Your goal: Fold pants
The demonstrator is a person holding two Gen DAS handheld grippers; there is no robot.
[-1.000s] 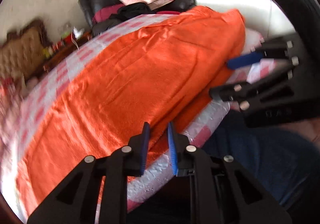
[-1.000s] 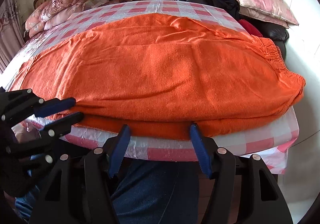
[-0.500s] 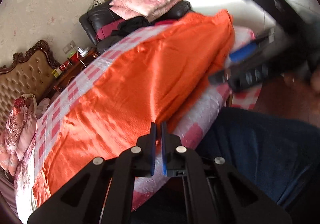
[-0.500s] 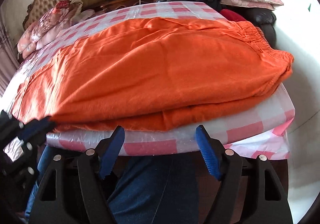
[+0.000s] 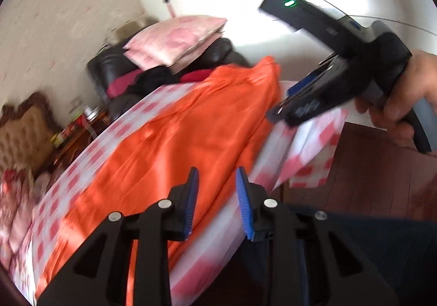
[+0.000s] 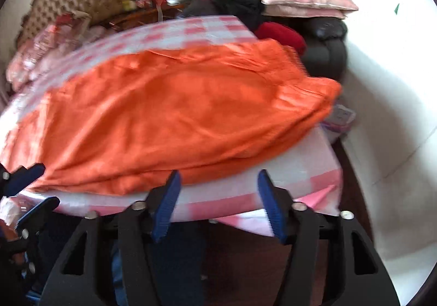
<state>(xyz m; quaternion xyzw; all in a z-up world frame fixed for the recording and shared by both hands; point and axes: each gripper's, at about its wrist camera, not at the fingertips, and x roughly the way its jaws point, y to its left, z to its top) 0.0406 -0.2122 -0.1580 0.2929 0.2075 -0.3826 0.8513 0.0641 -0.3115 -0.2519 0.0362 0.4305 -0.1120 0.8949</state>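
The orange pants (image 6: pixel 174 115) lie lengthwise across the checked bed (image 6: pixel 300 169), already doubled leg on leg, waistband toward three o'clock in my right view. My left gripper (image 5: pixel 217 196) has its jaws opening and empty, hanging over the pants' near edge. My right gripper (image 6: pixel 218 202) has its jaws closing, with nothing between them, short of the fold edge at twelve o'clock. To fold well, I judge I should pinch both layers together at the near edge, one grip toward each end, lift evenly, and carry one end over the other without dragging the sheet.
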